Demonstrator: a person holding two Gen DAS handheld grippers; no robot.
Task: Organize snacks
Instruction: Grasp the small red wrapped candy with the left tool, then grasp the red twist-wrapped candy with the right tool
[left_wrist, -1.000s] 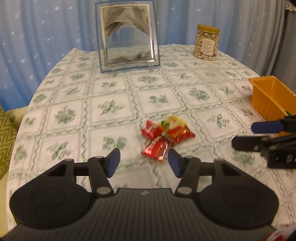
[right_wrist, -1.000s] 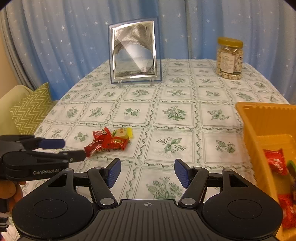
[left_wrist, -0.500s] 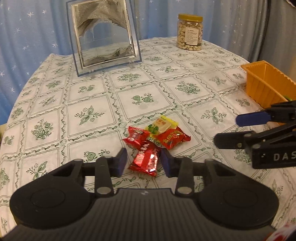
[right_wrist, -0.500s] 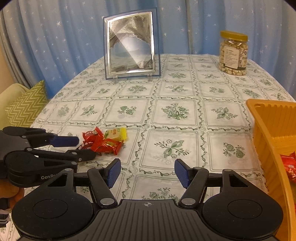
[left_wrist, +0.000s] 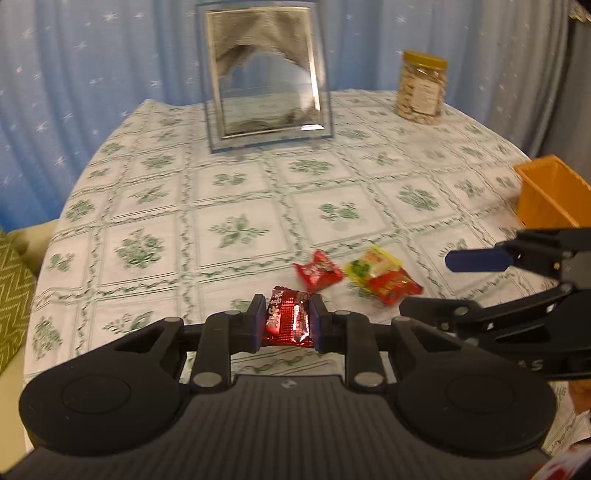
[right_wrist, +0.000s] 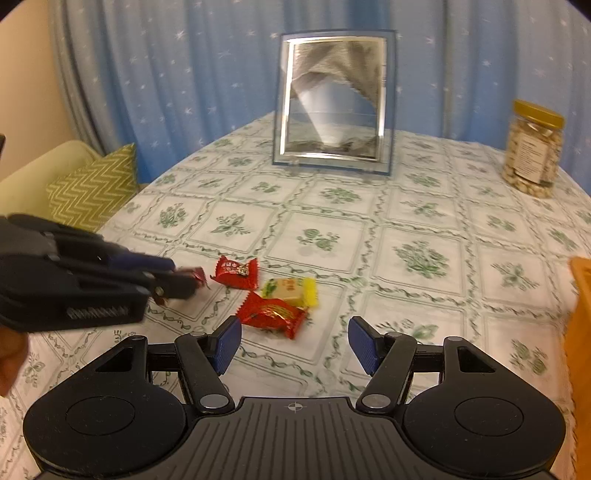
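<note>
A shiny red snack packet (left_wrist: 286, 325) sits between the pads of my left gripper (left_wrist: 288, 312), whose jaws are closing and press on its two sides. In the right wrist view the left gripper (right_wrist: 173, 280) shows at the left with the packet's end (right_wrist: 198, 275) sticking out. Three snacks lie on the tablecloth: a red one (right_wrist: 236, 271), a yellow one (right_wrist: 291, 288) and another red one (right_wrist: 271, 314). My right gripper (right_wrist: 293, 339) is open just short of the nearest red one, with nothing between its fingers. The orange bin (left_wrist: 546, 195) stands at the right.
A framed picture (left_wrist: 264, 74) stands upright at the back of the round table. A jar of nuts (left_wrist: 421, 90) is at the back right. A green zigzag cushion (right_wrist: 92, 184) lies off the table's left edge. Blue curtains hang behind.
My left gripper has closed onto one red packet and drawn it away from the pile. My right gripper has swung left from the bin toward the other snacks.
</note>
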